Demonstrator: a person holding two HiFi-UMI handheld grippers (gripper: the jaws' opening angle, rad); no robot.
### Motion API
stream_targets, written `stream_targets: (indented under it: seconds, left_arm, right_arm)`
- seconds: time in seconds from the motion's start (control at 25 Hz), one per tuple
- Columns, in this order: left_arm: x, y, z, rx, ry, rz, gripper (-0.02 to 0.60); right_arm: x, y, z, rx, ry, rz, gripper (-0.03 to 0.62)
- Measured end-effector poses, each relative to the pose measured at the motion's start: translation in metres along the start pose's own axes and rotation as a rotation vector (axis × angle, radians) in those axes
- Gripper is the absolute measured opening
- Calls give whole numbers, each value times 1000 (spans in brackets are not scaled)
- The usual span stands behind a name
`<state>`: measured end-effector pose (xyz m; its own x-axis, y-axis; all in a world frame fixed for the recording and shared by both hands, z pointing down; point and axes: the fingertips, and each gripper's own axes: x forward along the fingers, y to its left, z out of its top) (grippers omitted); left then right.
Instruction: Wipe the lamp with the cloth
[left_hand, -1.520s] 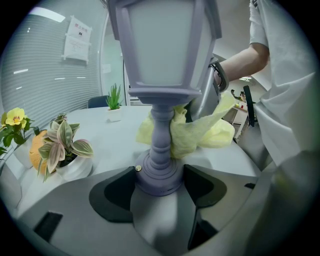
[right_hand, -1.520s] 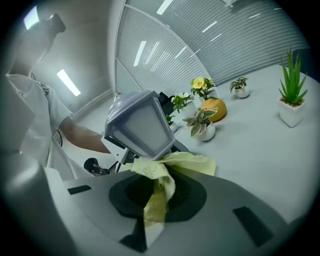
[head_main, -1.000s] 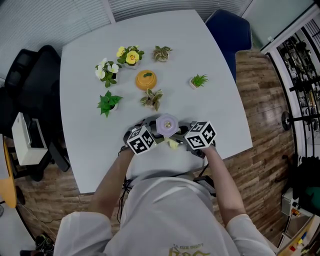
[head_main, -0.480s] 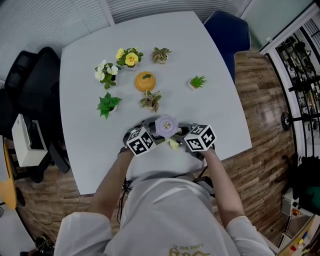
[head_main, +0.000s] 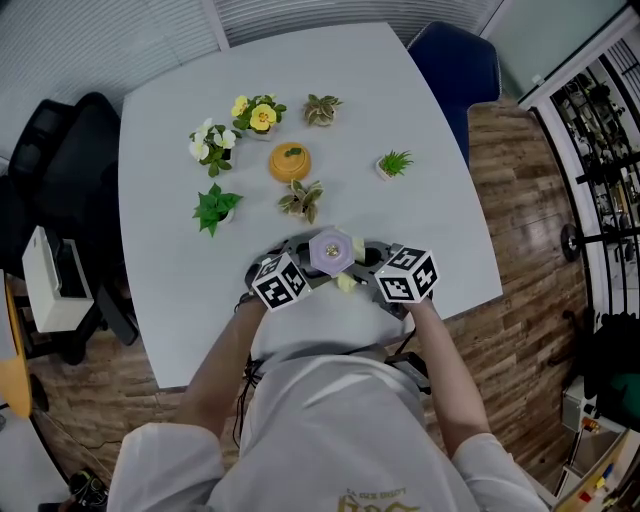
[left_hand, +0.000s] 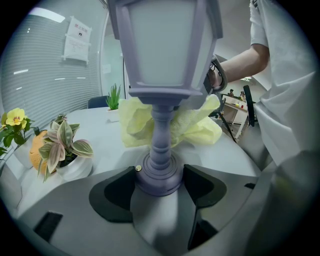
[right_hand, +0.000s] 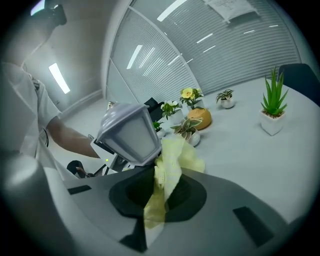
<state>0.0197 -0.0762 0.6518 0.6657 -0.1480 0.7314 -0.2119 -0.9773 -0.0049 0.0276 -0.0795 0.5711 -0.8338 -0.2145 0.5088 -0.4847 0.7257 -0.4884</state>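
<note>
Lamp (head_main: 331, 250) sits near the front edge of the desk (head_main: 450, 200), right between the two claws, and the wipe is on! Over on the left, the left claw (left_hand: 160, 189) is clamped on the round foot of the lamp, one jaw either side of the base, lantern head rising above it. That looks like the right place to hold: the piece reads as rigid, light plastic, a slim turned stem under a broad head, so probably top-heavy and keen to tip if taken higher up. The stem looks thin enough to deserve gentle pressure.

Moving across, the yellow cloth (right_hand: 172, 160) is bunched against the underside of the lantern head. It looks soft and limp, no stiffness at all, so it wants pinching at a fold. And that is just what the right claw (right_hand: 157, 195) is doing, jaws closed on a hanging strip of it.

Against a second ago, the right claw has slid a touch to the right and the cloth now shows a little higher beside the head. The left claw and lamp have barely shifted. Beyond them, the potted plants (head_main: 300, 198) sit undisturbed.
</note>
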Motion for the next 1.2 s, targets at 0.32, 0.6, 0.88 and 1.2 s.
stream_targets:
  seconds: [0.32,0.6,0.88,1.2]
  left_arm:
    - [0,0,0,1,0,0,314]
    - [0,0,0,-2,0,-2,314]
    - [0,0,-1,0,0,-1,314]
    - [0,0,0,-1,1,-1,314]
  right_arm:
    - [13,-10,-22,33,92,-30,48]
    - [21,-11,-37,34,148,-39,48]
    - [17,-12,-29,-34,156,-82,48]
    - [5,-12,0,15,-10,-55,48]
